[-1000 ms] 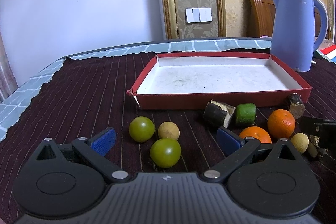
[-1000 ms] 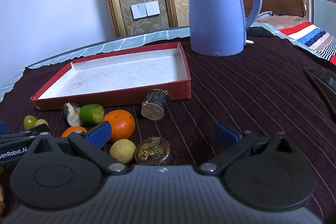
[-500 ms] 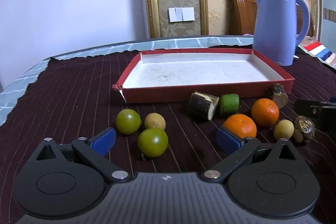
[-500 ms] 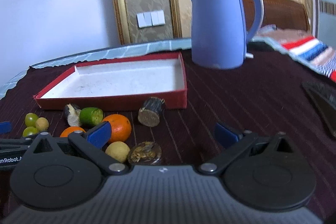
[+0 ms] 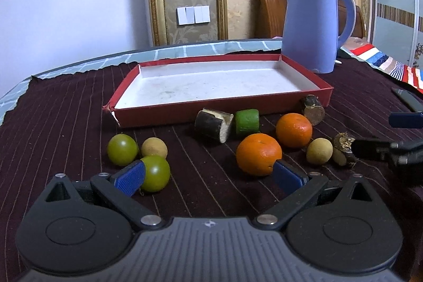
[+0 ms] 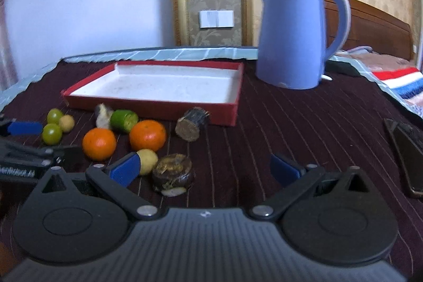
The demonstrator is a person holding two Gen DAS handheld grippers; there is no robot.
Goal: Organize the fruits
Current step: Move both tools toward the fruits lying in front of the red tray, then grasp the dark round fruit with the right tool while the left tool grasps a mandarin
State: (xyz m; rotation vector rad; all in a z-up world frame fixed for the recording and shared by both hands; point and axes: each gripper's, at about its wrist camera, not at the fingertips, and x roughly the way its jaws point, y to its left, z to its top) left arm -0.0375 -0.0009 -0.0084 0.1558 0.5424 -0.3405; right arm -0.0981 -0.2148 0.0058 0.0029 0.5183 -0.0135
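Observation:
A shallow red tray with a white floor lies on the dark striped cloth, with no fruit in it. In front of it lie two oranges, two green round fruits, yellowish small fruits, a green cut piece and dark cut chunks. My left gripper stands open just before the fruit. My right gripper is open too, near the dark chunk and a yellowish fruit.
A blue kettle stands right of the tray's far end. A dark flat object lies on the cloth at the far right. A wooden headboard and a striped blanket are behind.
Both grippers have drawn back and tilted up, so the fruit and tray now sit farther off and more of the table shows. Nothing was picked up.

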